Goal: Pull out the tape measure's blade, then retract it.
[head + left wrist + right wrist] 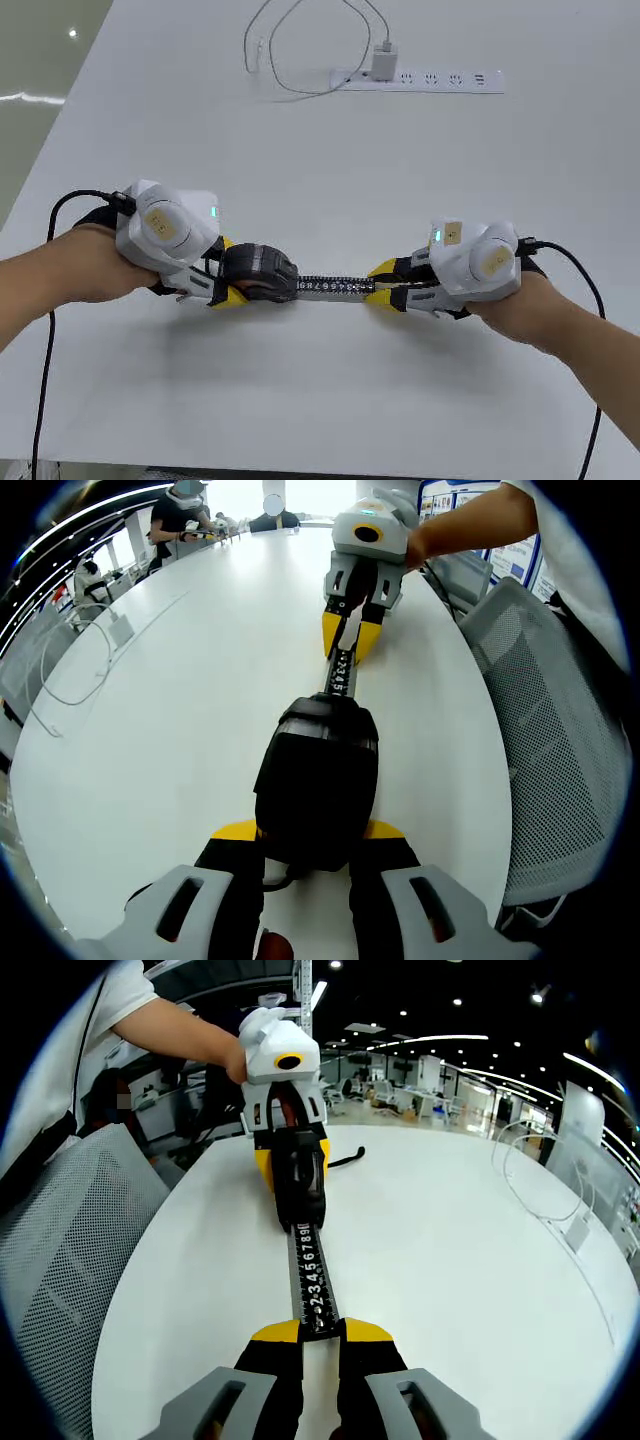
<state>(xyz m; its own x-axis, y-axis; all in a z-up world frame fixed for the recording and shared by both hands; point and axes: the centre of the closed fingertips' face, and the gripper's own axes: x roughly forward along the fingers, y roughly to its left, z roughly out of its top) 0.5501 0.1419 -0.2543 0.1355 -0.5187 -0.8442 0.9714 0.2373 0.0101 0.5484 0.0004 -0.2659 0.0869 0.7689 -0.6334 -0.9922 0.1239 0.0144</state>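
**A:** Where is the tape measure?

**B:** Its black case (262,272) sits low at the white desk (330,170), near the front edge. It is clamped in the left tool (230,272), whose yellow-tipped jaws press one on each side of it. I cannot tell whether the case rests on the desk or hangs just above it.

**A:** And the blade?

**B:** The blade (312,1280) is drawn out a short way and runs straight from the case's mouth to the right tool (320,1335). It is dark with white numerals along it, and the right gripper view shows 2 through 9 between the two tools.

**A:** How does the right tool stand?

**B:** Its jaws are drawn narrow and pinch the blade's free end between their yellow tips. The blade lies flat, just above the desk.

**A:** How are the two tools placed?

**B:** They face each other along one line, apart, joined by the blade. A hand grips each from behind, and a black cable trails from each.

**A:** What else is on the desk?

**B:** Towards the far edge lies a white power strip (420,78) with a charger (384,60) plugged in. A thin white cord (275,65) loops beside it, well apart from the tools. A grey mesh chair (540,730) stands at the desk's near side.
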